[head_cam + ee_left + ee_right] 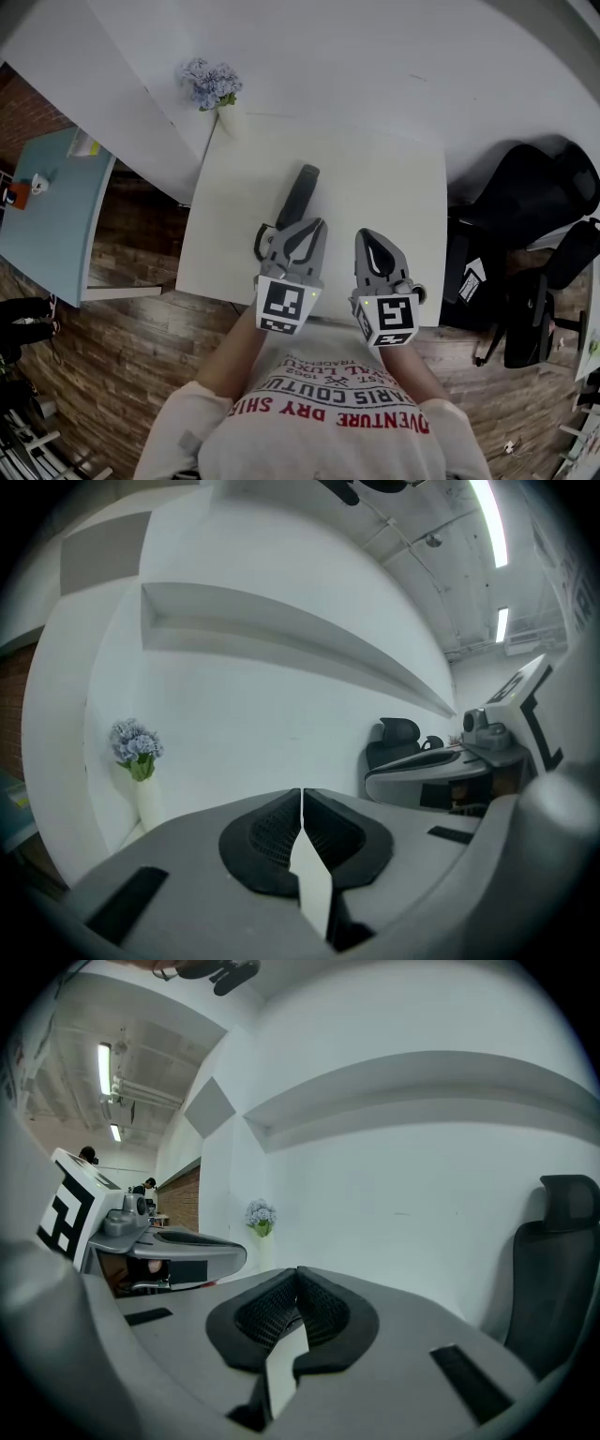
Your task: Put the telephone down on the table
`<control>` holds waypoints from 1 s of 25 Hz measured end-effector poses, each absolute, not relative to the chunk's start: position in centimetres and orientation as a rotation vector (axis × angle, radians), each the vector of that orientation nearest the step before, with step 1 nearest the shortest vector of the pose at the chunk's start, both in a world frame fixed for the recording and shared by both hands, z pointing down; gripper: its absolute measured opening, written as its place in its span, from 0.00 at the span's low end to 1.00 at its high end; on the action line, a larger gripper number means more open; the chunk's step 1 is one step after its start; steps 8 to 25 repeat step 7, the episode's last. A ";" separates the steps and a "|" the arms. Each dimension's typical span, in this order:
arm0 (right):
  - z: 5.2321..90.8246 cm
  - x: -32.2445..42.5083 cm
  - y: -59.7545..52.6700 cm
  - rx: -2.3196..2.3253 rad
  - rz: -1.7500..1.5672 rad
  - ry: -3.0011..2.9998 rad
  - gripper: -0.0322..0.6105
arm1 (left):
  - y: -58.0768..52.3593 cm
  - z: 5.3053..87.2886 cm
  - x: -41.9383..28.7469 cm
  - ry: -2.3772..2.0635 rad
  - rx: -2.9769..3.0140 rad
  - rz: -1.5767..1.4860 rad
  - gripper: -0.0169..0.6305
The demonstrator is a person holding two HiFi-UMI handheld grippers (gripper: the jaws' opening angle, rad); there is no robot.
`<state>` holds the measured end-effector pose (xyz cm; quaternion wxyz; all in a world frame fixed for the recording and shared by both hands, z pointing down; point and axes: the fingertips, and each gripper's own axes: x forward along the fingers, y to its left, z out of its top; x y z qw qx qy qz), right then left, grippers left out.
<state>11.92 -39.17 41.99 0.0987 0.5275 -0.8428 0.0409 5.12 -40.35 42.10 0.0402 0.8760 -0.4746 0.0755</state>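
Note:
A dark telephone handset (301,194) lies flat on the white table (394,187), pointing away from me, and its near end is hidden behind my left gripper. The left gripper (317,225) hovers just behind and slightly right of that near end, its jaws shut with nothing between them (302,794). My right gripper (367,236) is held beside it over the table's front part, apart from the handset, and its jaws (298,1274) are also closed and empty. Neither gripper view shows the handset.
A white vase of pale blue flowers (214,86) stands at the table's far left corner against the white wall. Black office chairs (530,202) crowd the right side. A light blue table (47,216) stands to the left, on a wooden floor.

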 end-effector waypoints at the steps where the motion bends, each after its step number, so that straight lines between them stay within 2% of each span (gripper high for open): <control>1: 42.1 11.8 -39.1 1.559 0.128 -2.493 0.09 | -40.3 42.2 5.1 -1.455 2.683 0.237 0.07; 25: 42.5 11.5 -39.2 1.543 0.146 -2.493 0.09 | -40.4 42.3 4.6 -1.470 2.668 0.245 0.07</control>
